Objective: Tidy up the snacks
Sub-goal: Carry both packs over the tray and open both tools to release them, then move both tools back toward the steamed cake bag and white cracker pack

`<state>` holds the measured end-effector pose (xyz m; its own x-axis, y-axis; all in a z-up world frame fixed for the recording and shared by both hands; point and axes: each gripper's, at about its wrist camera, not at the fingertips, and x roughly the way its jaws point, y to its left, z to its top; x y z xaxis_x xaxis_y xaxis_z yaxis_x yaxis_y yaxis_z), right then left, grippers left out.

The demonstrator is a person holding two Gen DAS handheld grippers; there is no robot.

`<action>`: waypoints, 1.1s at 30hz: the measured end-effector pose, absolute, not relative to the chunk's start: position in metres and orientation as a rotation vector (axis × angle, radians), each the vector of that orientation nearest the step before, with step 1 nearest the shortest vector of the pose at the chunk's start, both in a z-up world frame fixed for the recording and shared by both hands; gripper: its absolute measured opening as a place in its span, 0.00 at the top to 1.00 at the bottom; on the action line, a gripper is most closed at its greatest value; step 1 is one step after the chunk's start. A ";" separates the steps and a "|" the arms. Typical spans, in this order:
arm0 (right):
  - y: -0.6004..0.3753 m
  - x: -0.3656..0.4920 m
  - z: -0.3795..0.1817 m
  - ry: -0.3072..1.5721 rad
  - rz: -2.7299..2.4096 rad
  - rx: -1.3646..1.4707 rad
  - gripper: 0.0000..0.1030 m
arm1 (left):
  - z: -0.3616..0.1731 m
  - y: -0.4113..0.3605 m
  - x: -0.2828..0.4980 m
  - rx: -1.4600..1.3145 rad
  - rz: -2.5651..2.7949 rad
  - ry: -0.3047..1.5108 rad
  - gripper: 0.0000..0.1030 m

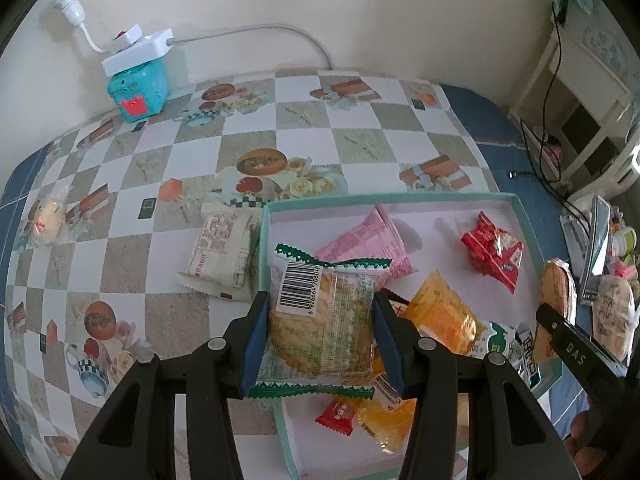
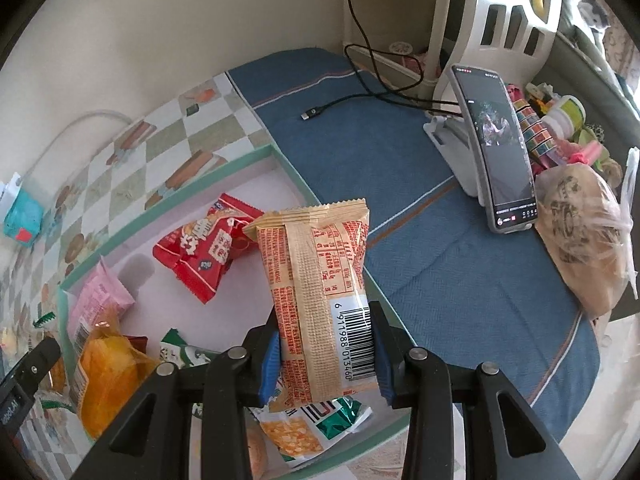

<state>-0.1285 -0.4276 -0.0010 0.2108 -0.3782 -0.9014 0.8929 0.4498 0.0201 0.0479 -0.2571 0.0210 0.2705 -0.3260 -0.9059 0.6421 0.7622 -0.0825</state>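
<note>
Clamped between the left gripper's (image 1: 320, 340) jaws, a green-edged biscuit packet (image 1: 324, 320) hangs over the tray's (image 1: 528, 216) left rim. Rightward, the right gripper's (image 2: 326, 352) jaws pinch a tan packet (image 2: 320, 292), long axis pointing ahead, above the tray's right edge.

A green-and-white packet (image 2: 320, 424) lies mostly hidden beneath the held tan packet (image 2: 320, 300); its print perhaps unreadable.
</note>
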 end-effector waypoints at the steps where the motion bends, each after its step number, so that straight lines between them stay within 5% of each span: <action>1: -0.429 -0.128 -0.002 0.995 -0.968 0.635 0.60 | 0.020 -0.259 0.046 0.336 -0.671 1.123 0.50; 7: -0.428 -0.129 -0.002 1.000 -0.962 0.633 0.60 | 0.018 -0.265 0.039 0.363 -0.687 1.127 0.50; 11: -0.428 -0.128 -0.002 0.999 -0.957 0.640 0.50 | 0.014 -0.268 0.037 0.379 -0.687 1.139 0.49; 17: -0.428 -0.127 -0.002 1.004 -0.946 0.645 0.42 | 0.017 -0.265 0.040 0.364 -0.679 1.141 0.34; 27: -0.424 -0.127 0.016 0.958 -0.950 0.612 0.04 | 0.038 -0.251 0.047 0.309 -0.652 1.074 0.06; 33: -0.416 -0.118 0.024 0.944 -0.934 0.588 0.00 | 0.044 -0.230 0.061 0.269 -0.585 1.057 0.05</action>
